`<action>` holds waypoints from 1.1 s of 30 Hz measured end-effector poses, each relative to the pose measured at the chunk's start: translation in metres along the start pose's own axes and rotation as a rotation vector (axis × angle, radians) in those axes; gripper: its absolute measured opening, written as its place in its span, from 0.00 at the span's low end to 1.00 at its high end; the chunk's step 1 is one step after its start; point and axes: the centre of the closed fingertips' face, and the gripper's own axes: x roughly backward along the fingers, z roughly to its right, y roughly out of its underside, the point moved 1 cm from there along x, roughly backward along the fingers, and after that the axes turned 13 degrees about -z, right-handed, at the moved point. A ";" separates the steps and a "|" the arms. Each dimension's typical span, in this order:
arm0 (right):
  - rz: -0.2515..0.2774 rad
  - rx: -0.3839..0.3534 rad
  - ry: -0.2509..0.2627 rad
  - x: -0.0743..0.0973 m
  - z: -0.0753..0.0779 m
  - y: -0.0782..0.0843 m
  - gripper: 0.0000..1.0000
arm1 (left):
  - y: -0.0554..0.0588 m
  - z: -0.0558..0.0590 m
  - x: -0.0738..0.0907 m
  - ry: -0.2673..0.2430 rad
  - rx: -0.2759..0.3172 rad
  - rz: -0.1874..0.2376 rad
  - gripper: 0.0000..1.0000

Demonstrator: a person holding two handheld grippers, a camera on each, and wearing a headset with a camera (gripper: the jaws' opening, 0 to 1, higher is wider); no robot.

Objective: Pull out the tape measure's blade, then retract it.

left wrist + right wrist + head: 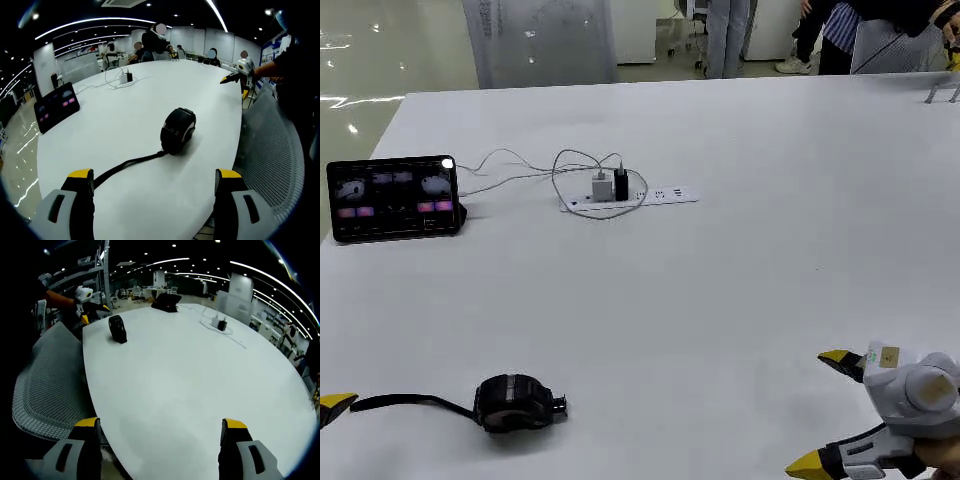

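Tabletop [720, 300] first: white, broad, round-edged, in an open office with rows of ceiling lights and a glossy floor. People stand past its far edge. A grey mesh chair [272, 150] sits at the table's near edge, on your side of the tape measure.

The black tape measure [515, 402] lies on the table close to that near edge. Its black strap [410, 402] trails flat along the surface away from the case. Well beyond the tape measure, toward the far edge, a dark tablet [392, 197] stands propped with its screen lit. Also well beyond it lies a white power strip [650, 197] with two plugs [610, 185] in it and thin cables [520, 165] looping from it toward the tablet.

Your left gripper [154, 175] faces the tape measure, its yellow-tipped jaws spread wide over bare table. The strap's free end comes up close to one jaw tip, but you cannot tell from these views whether they touch.

Your right gripper [160, 423] is well apart from the tape measure, on the opposite side from the strap. Its jaws are also spread wide, gripping nothing, above the table's near edge.
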 end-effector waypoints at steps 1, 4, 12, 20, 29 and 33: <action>-0.004 -0.002 -0.007 -0.001 0.000 -0.003 0.99 | 0.000 0.000 -0.002 0.006 -0.014 -0.019 0.99; 0.009 0.026 0.009 -0.002 0.004 -0.013 0.99 | -0.007 0.001 -0.005 0.023 -0.057 -0.035 0.98; 0.062 0.034 -0.030 -0.005 0.004 -0.045 0.99 | -0.025 0.006 -0.018 0.065 -0.171 -0.109 0.90; 0.069 0.129 -0.056 -0.021 -0.003 -0.075 0.99 | -0.050 0.012 -0.036 0.118 -0.278 -0.147 0.87; 0.082 0.217 -0.113 -0.048 -0.018 -0.114 0.99 | -0.077 0.028 -0.059 0.166 -0.432 -0.187 0.79; 0.086 0.234 -0.138 -0.062 -0.028 -0.129 0.97 | -0.080 0.041 -0.070 0.190 -0.488 -0.215 0.76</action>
